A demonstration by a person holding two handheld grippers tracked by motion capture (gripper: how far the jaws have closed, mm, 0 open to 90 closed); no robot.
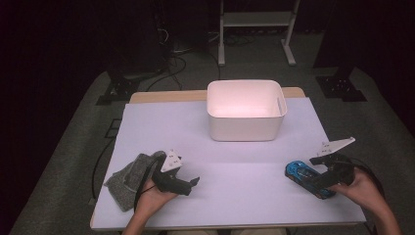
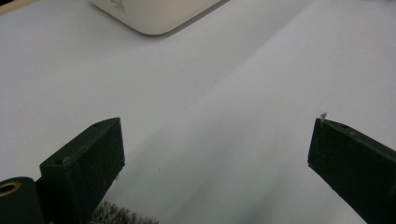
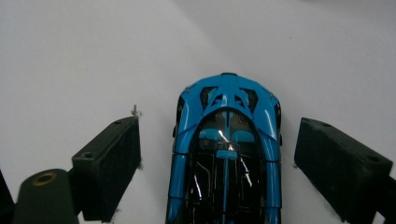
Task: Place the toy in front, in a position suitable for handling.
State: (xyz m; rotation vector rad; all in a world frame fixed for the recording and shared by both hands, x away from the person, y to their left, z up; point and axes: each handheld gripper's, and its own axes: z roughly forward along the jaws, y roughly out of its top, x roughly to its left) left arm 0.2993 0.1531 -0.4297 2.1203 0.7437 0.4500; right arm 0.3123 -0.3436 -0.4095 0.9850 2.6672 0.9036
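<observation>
While the right gripper (image 3: 217,154) straddles the blue toy car (image 3: 227,149) with jaws spread, near the counter's (image 1: 230,196) four-o'clock edge, the left gripper (image 2: 215,154) gapes over bare counter beside a grey cloth (image 1: 129,178).

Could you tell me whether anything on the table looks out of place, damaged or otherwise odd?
Nothing stands out. The toy car sits upright and whole between the open jaws of the right gripper, the bin stands upright, and the grey cloth lies rumpled beside the open left gripper.
</observation>
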